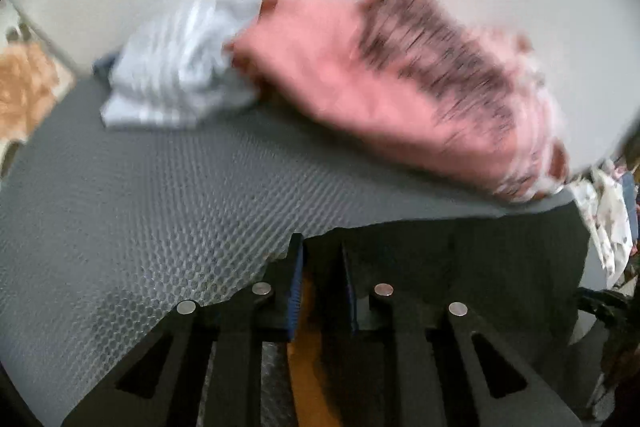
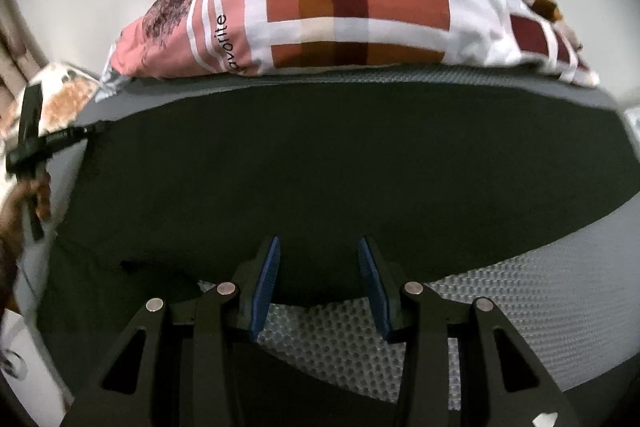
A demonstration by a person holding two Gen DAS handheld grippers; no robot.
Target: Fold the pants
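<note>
The dark green pants (image 2: 320, 167) lie spread flat on a grey honeycomb mat (image 2: 540, 307). In the right wrist view my right gripper (image 2: 318, 247) hovers at their near edge with its blue pads (image 2: 266, 283) apart and nothing between them. In the left wrist view the pants (image 1: 460, 267) fill the lower right. My left gripper (image 1: 322, 247) sits at their edge, jaws fairly close together; dark cloth lies around the tips, but whether it is pinched is unclear.
A pink and checked pillow (image 2: 352, 7) lies behind the pants, also in the left wrist view (image 1: 380, 87). A white striped cloth (image 1: 176, 67) is at the mat's (image 1: 120, 207) far left. The other gripper's black body (image 2: 32, 139) shows at left.
</note>
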